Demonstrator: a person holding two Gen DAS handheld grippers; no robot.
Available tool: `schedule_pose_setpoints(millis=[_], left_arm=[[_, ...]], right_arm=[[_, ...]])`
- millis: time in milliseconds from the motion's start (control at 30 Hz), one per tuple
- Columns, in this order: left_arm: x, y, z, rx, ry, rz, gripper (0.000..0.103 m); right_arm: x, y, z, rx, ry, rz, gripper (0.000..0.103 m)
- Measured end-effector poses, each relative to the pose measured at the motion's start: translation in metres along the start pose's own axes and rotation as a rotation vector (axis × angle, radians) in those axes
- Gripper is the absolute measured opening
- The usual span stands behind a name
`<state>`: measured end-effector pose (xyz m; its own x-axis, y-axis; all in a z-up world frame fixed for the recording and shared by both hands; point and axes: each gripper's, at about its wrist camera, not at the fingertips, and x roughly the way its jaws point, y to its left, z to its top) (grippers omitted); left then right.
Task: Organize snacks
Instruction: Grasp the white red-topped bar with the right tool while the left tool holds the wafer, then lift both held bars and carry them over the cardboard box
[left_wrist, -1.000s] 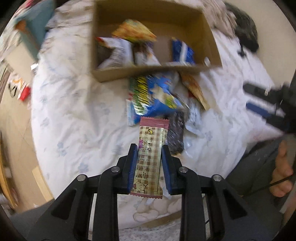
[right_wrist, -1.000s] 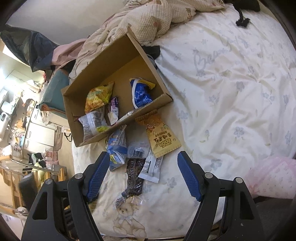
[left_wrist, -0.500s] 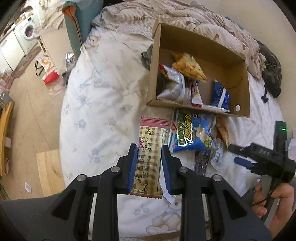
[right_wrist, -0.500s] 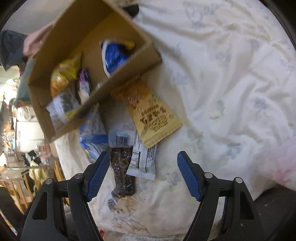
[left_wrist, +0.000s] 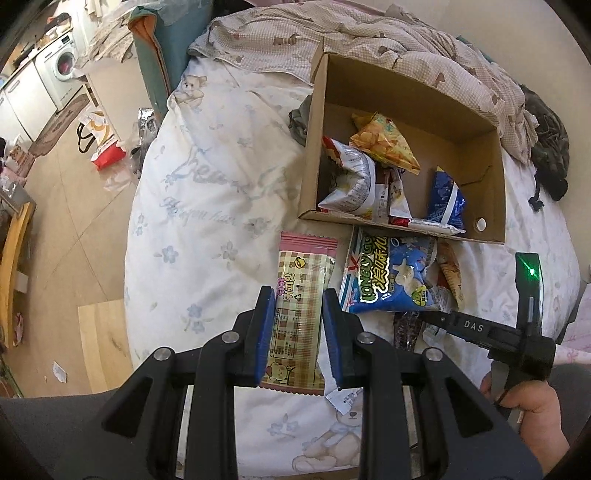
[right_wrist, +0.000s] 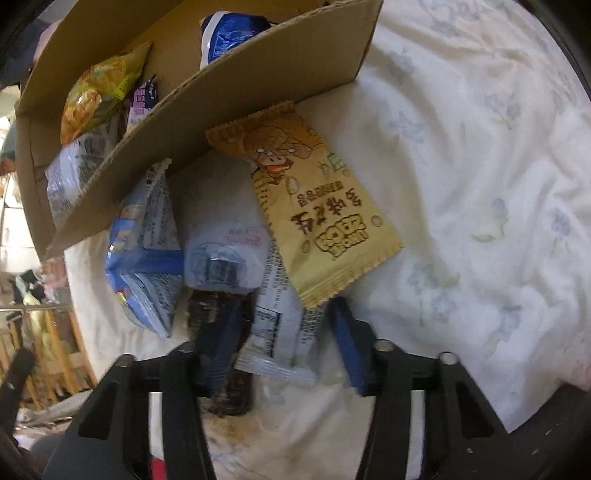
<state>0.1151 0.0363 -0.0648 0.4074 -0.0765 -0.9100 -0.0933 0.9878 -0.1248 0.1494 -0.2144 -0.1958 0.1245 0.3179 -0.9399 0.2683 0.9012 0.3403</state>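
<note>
Your right gripper (right_wrist: 280, 343) has just been closing astride the white wrapper (right_wrist: 275, 332), lengthwise between the jaws; your left gripper (left_wrist: 298, 332) clamps the pink plaid wafer bar (left_wrist: 300, 314)

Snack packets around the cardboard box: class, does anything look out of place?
Yes. Several packets lie heaped on the bedsheet against the outside of the cardboard box, including a blue puffed-snack bag and a yellow packet, overlapping rather than inside.
</note>
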Motion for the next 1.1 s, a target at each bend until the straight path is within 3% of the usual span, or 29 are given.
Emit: schedule_pose_setpoints(millis=[33,267,633,900,1100], left_arm=[[0.000,-0.001,0.000,0.001,0.001,-0.005,0.023],[0.003,-0.009,0.000,0.024,-0.013,0.011,0.023],[0.005,-0.012,-0.003,0.030,-0.012,0.018,0.023],[0.002,-0.011,-0.005,0.040,-0.039,0.057,0.023],[0.001,-0.001,-0.003,0.001,-0.060,0.058,0.023]], right_arm=[[-0.001,-0.001,-0.001,-0.003,-0.001,-0.008,0.035],[-0.015,-0.004,-0.021,-0.031,0.010,0.028,0.034],[-0.045,-0.004,-0.066,-0.068,0.044,0.165,0.033],[-0.093,0.002,-0.079,-0.129,-0.044,0.302,0.033],[-0.137,0.004,-0.076,-0.203,-0.190,0.406,0.033]])
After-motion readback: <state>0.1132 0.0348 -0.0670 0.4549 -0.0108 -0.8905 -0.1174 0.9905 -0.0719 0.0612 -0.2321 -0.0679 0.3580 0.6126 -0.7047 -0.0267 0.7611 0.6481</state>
